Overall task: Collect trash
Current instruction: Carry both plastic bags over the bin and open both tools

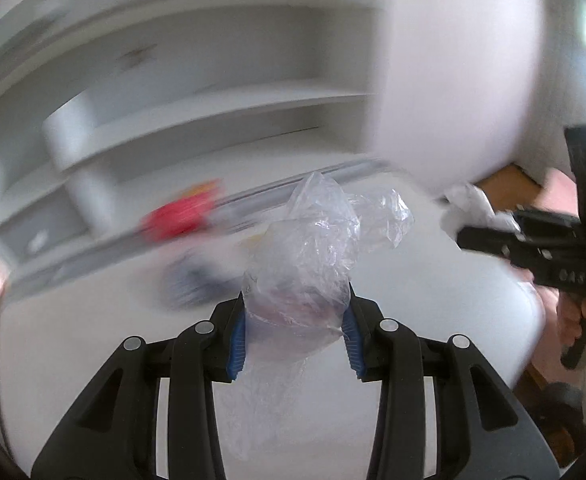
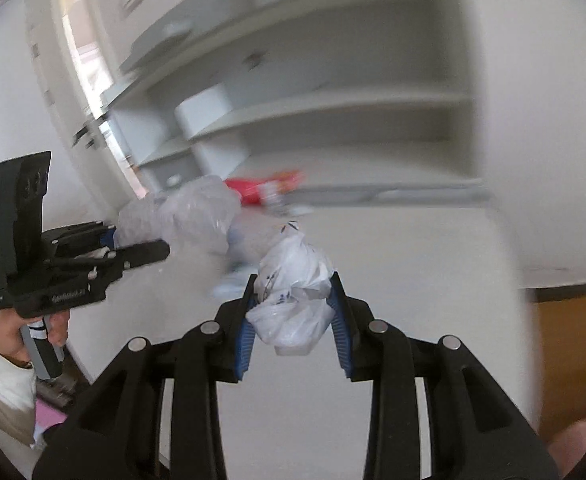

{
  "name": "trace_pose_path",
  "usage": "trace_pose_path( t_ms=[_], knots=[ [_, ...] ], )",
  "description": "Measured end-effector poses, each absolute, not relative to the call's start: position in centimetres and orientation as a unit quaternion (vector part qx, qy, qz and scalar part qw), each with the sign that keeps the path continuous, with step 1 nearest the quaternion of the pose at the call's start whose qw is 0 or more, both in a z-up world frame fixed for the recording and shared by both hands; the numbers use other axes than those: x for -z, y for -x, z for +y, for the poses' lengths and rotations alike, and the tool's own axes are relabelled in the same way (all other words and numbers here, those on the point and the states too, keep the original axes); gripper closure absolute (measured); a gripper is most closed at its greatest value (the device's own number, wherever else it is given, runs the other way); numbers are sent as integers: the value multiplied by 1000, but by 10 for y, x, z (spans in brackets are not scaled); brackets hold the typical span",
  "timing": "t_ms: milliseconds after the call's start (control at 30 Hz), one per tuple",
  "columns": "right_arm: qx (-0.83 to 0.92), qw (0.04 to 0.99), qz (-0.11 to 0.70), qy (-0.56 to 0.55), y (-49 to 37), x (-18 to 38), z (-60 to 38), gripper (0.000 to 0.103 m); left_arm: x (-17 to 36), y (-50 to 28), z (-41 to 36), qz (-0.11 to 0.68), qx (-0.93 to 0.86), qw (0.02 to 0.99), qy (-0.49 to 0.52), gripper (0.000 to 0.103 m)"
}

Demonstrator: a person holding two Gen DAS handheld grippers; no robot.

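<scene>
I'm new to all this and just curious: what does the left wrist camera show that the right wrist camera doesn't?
Only the left wrist view shows the left gripper up close, clamped on a crumpled clear plastic bag.

Only the right wrist view shows the right gripper up close, clamped on a crumpled white plastic bag, plus a pale sleeve.

Both show the white table, the grey shelves behind it and a blurred red wrapper.
</scene>
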State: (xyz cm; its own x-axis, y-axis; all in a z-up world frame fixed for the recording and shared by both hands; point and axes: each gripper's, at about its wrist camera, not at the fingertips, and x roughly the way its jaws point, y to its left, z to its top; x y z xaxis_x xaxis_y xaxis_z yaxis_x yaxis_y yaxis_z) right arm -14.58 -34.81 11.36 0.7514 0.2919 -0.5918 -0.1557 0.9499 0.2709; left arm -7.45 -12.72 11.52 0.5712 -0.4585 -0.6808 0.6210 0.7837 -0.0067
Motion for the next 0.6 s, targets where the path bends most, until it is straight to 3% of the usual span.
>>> trace_pose_path(
  t_ms=[167, 333, 433, 600],
  knots=[
    [27, 943, 313, -107, 244, -135, -450, 70, -116, 135, -260, 324, 463, 809, -159, 64],
    [150, 915, 344, -144, 339, -111, -533, 70, -65, 232, -382, 349, 598, 687, -220, 64],
    [177, 884, 383, -199, 378, -65, -572, 70, -22, 268, -422, 382, 622, 641, -239, 64],
    [169, 809, 493, -271, 392, 80, -608, 70, 104, 293, -462, 463, 579, 604, -292, 64]
  ],
)
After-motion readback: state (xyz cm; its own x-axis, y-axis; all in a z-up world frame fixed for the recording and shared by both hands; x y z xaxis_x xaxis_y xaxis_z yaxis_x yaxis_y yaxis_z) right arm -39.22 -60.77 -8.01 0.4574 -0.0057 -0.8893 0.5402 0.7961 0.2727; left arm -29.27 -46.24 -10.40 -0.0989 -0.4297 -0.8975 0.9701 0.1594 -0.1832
